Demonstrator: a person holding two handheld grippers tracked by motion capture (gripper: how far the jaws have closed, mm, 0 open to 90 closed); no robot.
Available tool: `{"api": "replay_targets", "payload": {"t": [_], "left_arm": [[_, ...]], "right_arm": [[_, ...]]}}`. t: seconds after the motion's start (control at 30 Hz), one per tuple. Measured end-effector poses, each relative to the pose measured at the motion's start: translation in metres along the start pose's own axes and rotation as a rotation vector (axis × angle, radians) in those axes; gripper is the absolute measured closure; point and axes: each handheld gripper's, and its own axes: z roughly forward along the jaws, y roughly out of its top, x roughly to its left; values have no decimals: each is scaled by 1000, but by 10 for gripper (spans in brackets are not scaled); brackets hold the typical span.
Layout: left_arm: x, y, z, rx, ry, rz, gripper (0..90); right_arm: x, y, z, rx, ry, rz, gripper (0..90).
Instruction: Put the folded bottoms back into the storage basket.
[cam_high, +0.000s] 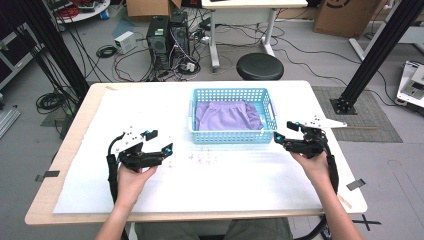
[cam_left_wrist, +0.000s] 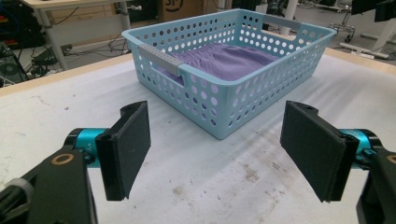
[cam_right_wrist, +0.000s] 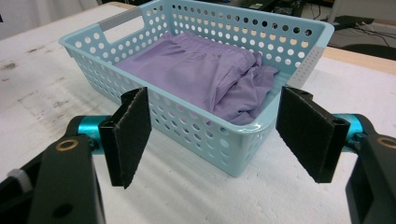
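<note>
Your left gripper (cam_left_wrist: 215, 154) and right gripper (cam_right_wrist: 212, 140) both sit wide open, holding nothing. Looks basically done: the folded lilac cloth garment (cam_right_wrist: 205, 77) already lies inside the light-blue perforated plastic basket (cam_right_wrist: 243, 163).

cloth (cam_high: 227, 115) in basket (cam_high: 231, 137), grippers flanking

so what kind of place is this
Probably a lab or workshop, not a home: computer towers with tangled cables on the floor, cardboard boxes, and black metal frame posts around the table.
</note>
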Motion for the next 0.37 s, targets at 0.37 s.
{"api": "replay_targets", "payload": {"t": [0.37], "left_arm": [[1,0,1,1,5,3,244]], "right_arm": [[-1,-2,0,7,-4,-1,267]]}}
